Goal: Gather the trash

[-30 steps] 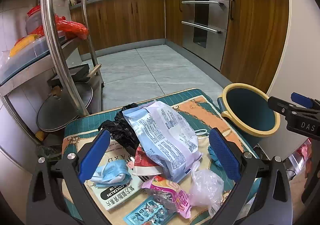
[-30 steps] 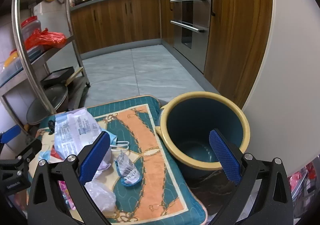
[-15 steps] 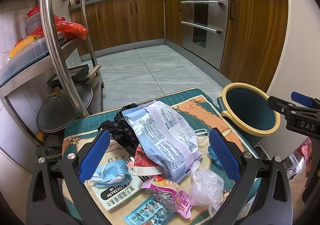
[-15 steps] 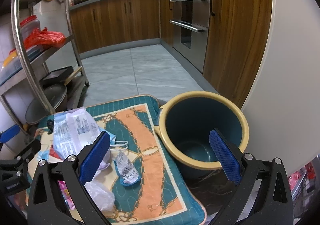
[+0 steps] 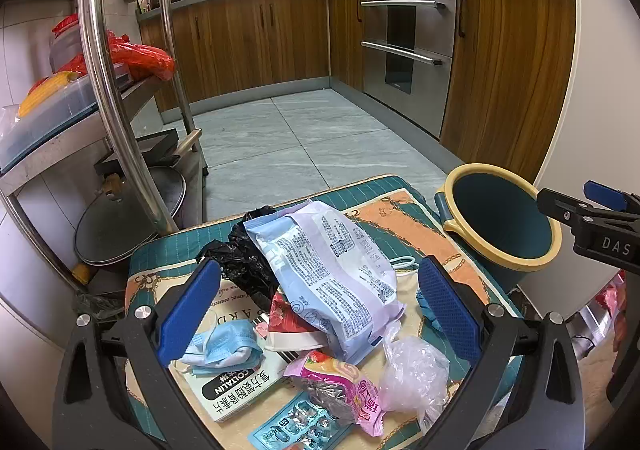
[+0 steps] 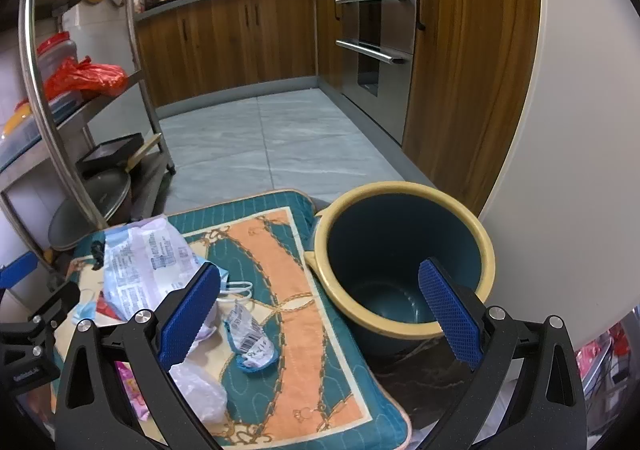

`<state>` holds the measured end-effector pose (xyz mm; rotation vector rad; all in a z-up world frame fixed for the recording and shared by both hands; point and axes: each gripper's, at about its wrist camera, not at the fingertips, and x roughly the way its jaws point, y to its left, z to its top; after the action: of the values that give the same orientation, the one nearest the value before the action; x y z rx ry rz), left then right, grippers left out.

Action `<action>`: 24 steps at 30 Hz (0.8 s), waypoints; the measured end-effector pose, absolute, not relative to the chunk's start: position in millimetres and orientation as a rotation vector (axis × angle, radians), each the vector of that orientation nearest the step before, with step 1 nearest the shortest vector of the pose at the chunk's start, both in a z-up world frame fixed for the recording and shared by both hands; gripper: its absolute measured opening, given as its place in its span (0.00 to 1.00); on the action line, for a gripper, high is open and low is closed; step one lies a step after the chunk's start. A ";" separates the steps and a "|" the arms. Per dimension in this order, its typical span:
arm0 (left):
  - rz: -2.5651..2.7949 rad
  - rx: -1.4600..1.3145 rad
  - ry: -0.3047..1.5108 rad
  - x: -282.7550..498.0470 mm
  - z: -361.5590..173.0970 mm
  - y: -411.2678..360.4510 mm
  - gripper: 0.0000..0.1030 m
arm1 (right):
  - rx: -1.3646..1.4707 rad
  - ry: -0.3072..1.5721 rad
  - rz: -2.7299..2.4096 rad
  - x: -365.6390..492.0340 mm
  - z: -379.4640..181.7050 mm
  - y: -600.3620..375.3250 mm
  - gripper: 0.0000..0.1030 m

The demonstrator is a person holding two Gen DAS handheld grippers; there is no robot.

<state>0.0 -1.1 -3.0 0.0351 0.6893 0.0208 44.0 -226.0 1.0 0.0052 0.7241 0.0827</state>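
Note:
A heap of trash lies on a patterned teal and orange mat (image 5: 416,218): a large pale blue packet (image 5: 328,270), a black plastic bag (image 5: 240,262), a blue face mask (image 5: 224,346), a pink wrapper (image 5: 340,386), a clear bag (image 5: 412,370) and a blister pack (image 5: 296,426). My left gripper (image 5: 318,310) hovers open over the heap, holding nothing. A teal bin with a yellow rim (image 6: 400,258) stands at the mat's right edge. My right gripper (image 6: 318,314) is open above the mat's right part and the bin's near rim; a crumpled blue label wrapper (image 6: 250,338) lies beneath it.
A white box marked COLTALIN (image 5: 236,386) lies under the mask. A steel rack (image 5: 96,82) with pans, a red bag and containers stands at the left. Wooden cabinets and an oven (image 5: 404,46) line the far side. Grey tiled floor (image 5: 288,138) lies beyond the mat.

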 end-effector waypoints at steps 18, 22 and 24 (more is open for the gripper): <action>0.021 0.038 0.694 1.3 -3.5 -4.2 0.95 | 0.008 0.731 0.077 43.9 -0.8 -226.5 0.96; 0.021 0.041 0.696 0.9 -3.3 -3.3 0.95 | 0.008 0.732 0.077 44.1 -0.9 -226.8 0.96; 0.021 0.042 0.698 0.9 -3.5 -3.0 0.95 | 0.008 0.734 0.076 44.4 -1.3 -227.0 0.96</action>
<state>0.9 -3.0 -3.5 0.0416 0.6976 0.0206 44.4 -227.0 -1.3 0.0082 0.7339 0.0765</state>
